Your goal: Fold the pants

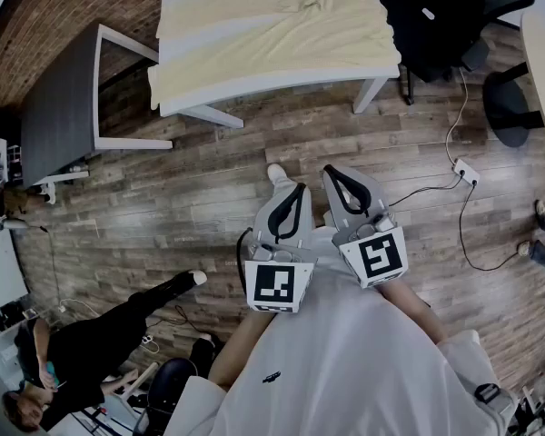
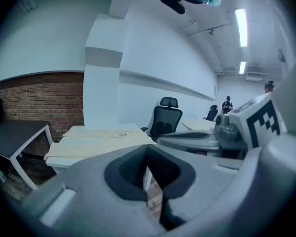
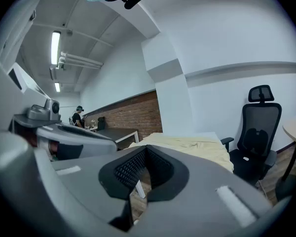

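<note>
Not started yet. Pants (image 1: pixel 282 34) lie spread on the white table (image 1: pixel 272 85) at 12 o'clock, far from both grippers, with the near edge draping a bit over the table rim at 11 o'clock.

Left gripper (image 1: pixel 289 209) and right gripper (image 1: pixel 345 192) sit side by side at centre frame, close to the person's body and over bare floor. Both gripper views show the fingers pressed together with nothing between them, aimed roughly toward the table.

Risks from here, as I judge:
- Jaws are closed, so reaching the cloth without opening them just pushes and bunches the fabric.
- There's a wrinkle near the pants' middle. Pinching there, or catching only the top layer, gives a skewed fold.
- The overhang at the near rim means a one-sided pull could drag the pants off the table.
- Black chair (image 1: pixel 436 16) crowds the table's corner at 1 o'clock, so the right gripper could bump it on a wide swing.
- Cable (image 1: pixel 454 125) runs on the floor at 3 o'clock. It's a trip hazard only if the person steps that way.
</note>
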